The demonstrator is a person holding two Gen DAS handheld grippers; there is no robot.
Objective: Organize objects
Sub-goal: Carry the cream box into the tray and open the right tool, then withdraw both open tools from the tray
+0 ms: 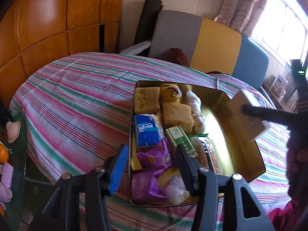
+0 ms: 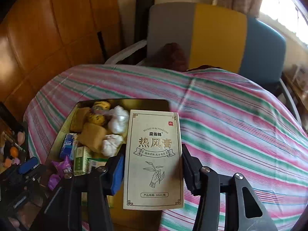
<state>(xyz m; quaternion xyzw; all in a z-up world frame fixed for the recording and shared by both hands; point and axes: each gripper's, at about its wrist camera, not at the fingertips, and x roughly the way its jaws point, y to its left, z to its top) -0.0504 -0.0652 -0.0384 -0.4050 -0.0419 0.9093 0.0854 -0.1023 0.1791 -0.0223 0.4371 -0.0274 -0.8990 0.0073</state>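
Note:
A gold tin box (image 1: 240, 127) lies open on the striped tablecloth, with snacks, a blue packet (image 1: 147, 132), a green box (image 1: 180, 140) and purple wrappers (image 1: 154, 159) packed in its left half. My left gripper (image 1: 152, 169) is open and empty just above the tin's near end. My right gripper (image 2: 153, 168) is shut on a beige carton with Chinese print (image 2: 154, 159), held over the tin's (image 2: 123, 104) right side. That carton also shows in the left wrist view (image 1: 244, 115), above the tin's right wall.
The striped cloth (image 1: 77, 100) covers a round table. A grey, yellow and blue chair (image 1: 211, 44) stands behind it. A dark side surface with an orange and pink items (image 1: 5, 150) is at the left. A wooden cabinet (image 1: 48, 15) fills the back left.

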